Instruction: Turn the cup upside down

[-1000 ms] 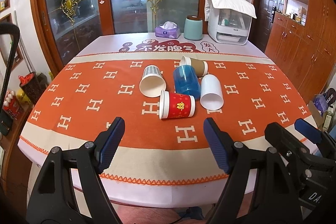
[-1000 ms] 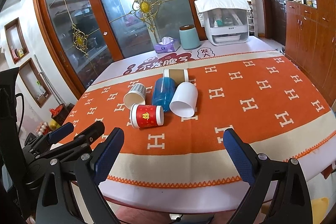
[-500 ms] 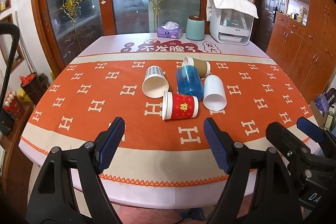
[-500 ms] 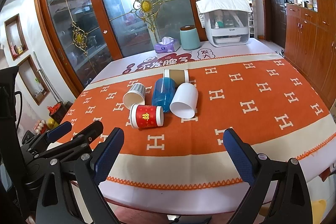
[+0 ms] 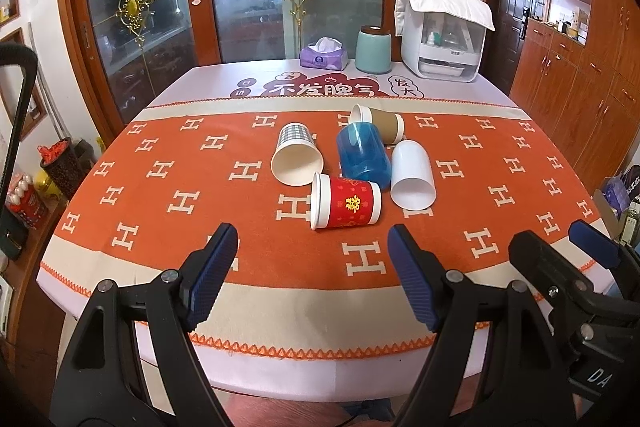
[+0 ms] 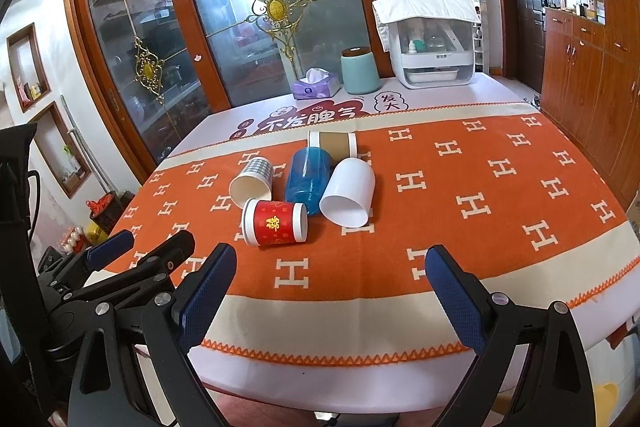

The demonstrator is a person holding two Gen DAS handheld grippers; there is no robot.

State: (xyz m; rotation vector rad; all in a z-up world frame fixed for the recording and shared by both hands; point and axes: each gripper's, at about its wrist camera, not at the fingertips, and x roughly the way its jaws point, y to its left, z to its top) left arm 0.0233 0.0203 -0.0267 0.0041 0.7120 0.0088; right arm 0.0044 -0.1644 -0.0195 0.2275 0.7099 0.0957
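Five cups toppled mid-counter, red cup nearest, lying sideways. Left gripper and right gripper spread wide, empty, held back, likely lining up a grasp.

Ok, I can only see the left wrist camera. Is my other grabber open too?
Observer: Yes. In the right wrist view the right gripper is wide open, with nothing between its pads.
Operator: Which cup is it pointing at?
Observer: The white cup lies nearest the middle of its gap. The red cup sits off toward its left finger.
Operator: Where's my left grabber from over there?
Observer: The left gripper shows low on the left side of that view, short of all the cups.
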